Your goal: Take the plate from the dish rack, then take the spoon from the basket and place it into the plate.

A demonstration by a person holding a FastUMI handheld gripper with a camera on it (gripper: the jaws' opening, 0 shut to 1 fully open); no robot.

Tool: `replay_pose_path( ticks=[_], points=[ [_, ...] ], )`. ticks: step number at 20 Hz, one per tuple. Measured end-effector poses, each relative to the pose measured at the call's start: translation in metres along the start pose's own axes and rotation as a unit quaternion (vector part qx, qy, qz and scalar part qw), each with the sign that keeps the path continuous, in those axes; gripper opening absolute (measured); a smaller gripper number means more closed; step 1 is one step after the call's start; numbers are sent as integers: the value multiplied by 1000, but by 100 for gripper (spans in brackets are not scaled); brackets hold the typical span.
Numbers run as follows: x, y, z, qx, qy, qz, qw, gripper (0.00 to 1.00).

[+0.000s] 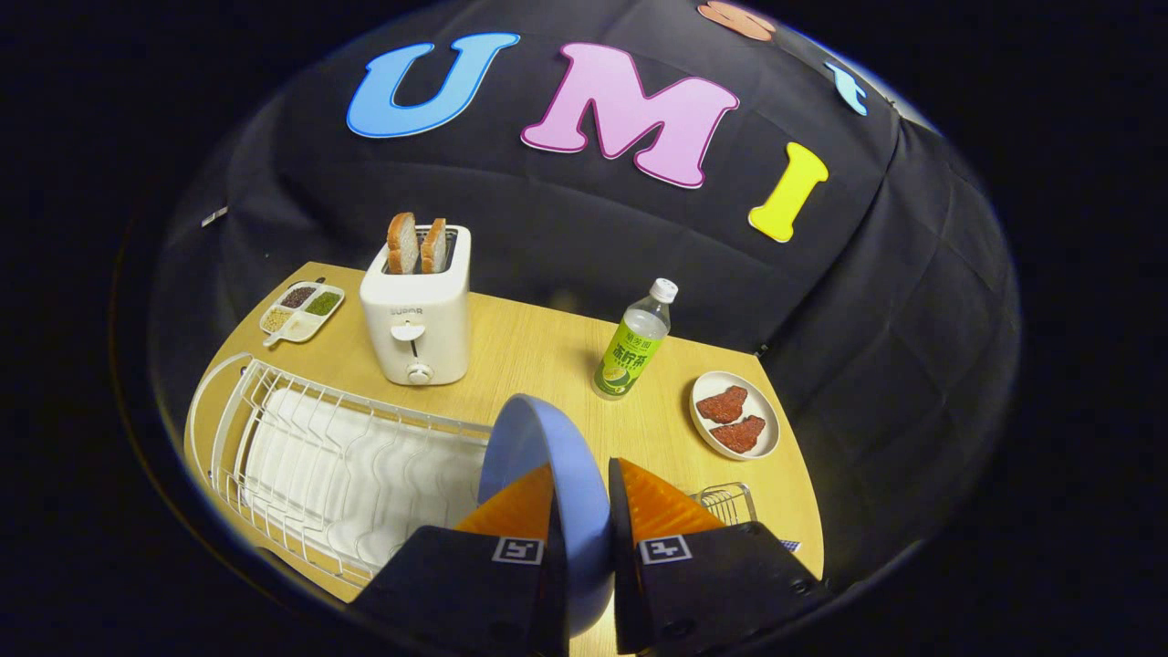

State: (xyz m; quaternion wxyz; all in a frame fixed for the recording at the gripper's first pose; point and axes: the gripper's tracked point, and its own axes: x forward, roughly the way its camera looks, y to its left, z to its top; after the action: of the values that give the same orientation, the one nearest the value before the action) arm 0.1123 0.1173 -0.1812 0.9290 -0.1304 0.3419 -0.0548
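A blue plate [538, 456] stands on edge between my two fingers, and my gripper [581, 511] is shut on its rim. The plate hangs above the right end of the white wire dish rack [310, 447], which lies to the left of the fingers. Just right of the right finger, a corner of a small wire basket [730, 500] peeks out; what it holds is hidden.
On the wooden table [547, 356] beyond the fingers stand a white toaster [417, 315] with two bread slices, a green-labelled bottle [632, 342], a small plate with two pieces of meat [735, 415] at right, and a divided seasoning tray [302, 311] at far left.
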Motion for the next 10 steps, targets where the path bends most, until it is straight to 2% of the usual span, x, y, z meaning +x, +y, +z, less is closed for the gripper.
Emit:
replay_pose_path(
  ticks=[5,7,10],
  points=[
    [-10,-6,15,8,-17,-68,998,23],
    [-20,6,27,6,-41,-63,997,23],
    [-32,18,27,16,-44,-24,999,23]
  ],
)
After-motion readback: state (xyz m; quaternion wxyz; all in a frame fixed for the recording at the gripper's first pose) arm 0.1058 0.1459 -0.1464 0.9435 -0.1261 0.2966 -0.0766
